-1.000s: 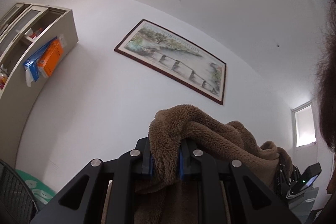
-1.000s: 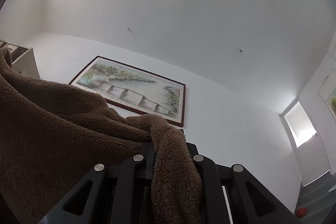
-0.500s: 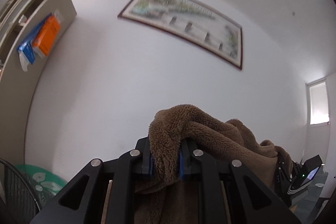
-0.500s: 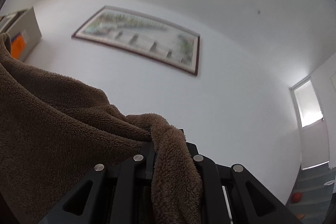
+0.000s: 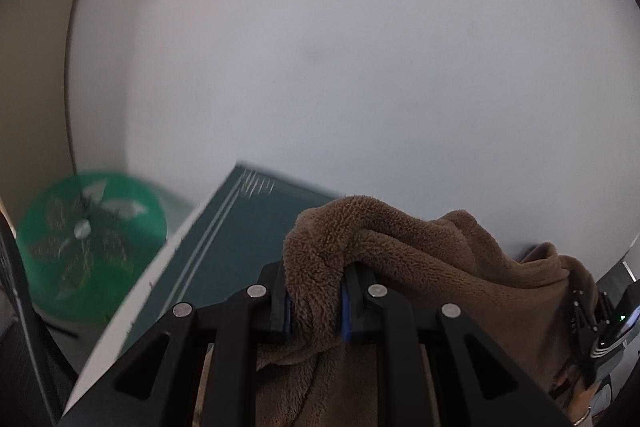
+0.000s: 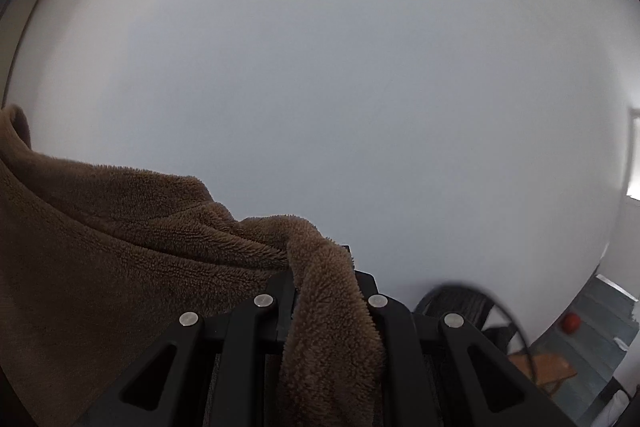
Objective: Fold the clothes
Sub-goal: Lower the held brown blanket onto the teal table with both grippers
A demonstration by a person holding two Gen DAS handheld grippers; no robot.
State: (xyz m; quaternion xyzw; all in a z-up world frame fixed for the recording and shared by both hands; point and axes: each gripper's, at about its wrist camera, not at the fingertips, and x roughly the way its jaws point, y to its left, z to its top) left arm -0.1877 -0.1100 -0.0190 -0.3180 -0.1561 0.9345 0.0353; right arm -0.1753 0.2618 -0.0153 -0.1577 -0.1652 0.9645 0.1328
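Behind, a plain white wall point(image 5: 360, 67) filled both views, with a blurred green fan point(image 5: 88, 243) low at left and a dark green bench point(image 5: 240, 239) edged in white stripes beneath. Nothing stood before the brown fleece garment point(image 5: 400, 247), thick and nubbly, bunched in soft rolls. Its edge was pinched in the left tool point(image 5: 316, 301) and in the right tool point(image 6: 328, 303), and it hung between them.

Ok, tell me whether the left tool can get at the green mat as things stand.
Probably not freely: the left tool is shut on the brown fleece garment, which hangs between it and the right tool. The green mat lies just ahead.
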